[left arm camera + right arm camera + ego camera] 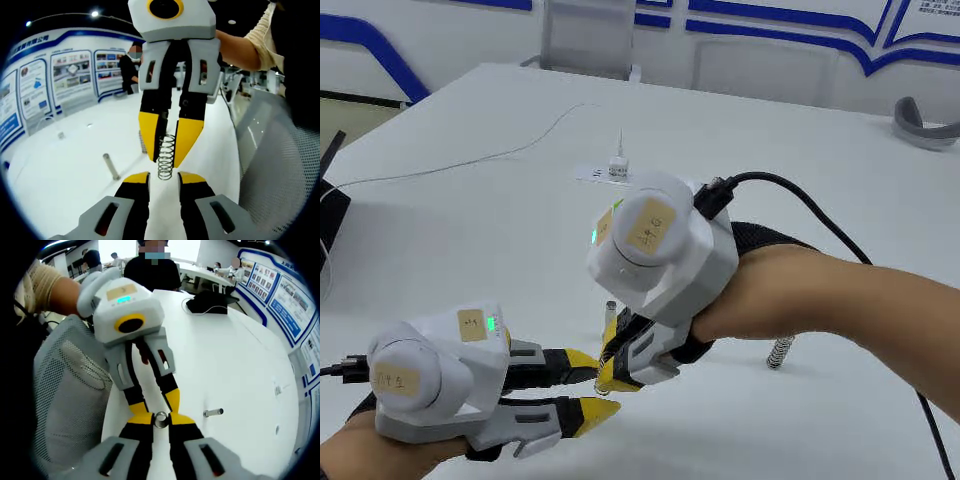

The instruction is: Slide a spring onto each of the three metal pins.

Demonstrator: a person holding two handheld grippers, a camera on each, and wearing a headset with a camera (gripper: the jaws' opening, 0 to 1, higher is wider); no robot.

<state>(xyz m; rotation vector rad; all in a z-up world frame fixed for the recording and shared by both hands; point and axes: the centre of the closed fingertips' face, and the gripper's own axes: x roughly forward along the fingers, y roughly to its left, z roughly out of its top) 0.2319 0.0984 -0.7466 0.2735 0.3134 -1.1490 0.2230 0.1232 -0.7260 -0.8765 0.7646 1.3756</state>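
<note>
nearest on the left, the left gripper [605, 388] gapes open, empty. just right, the right gripper [615, 372] pinches a spring [166, 156], long axis upright. just beyond stands the upright metal pin [610, 312].

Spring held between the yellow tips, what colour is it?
Silvery bare metal; the spring shows best in the left gripper view.

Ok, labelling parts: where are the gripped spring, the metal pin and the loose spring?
gripped spring [166, 156]: left gripper view, middle coils.
metal pin [111, 167]: left gripper view, mid shaft.
loose spring [779, 352]: head view, middle coils.
</note>
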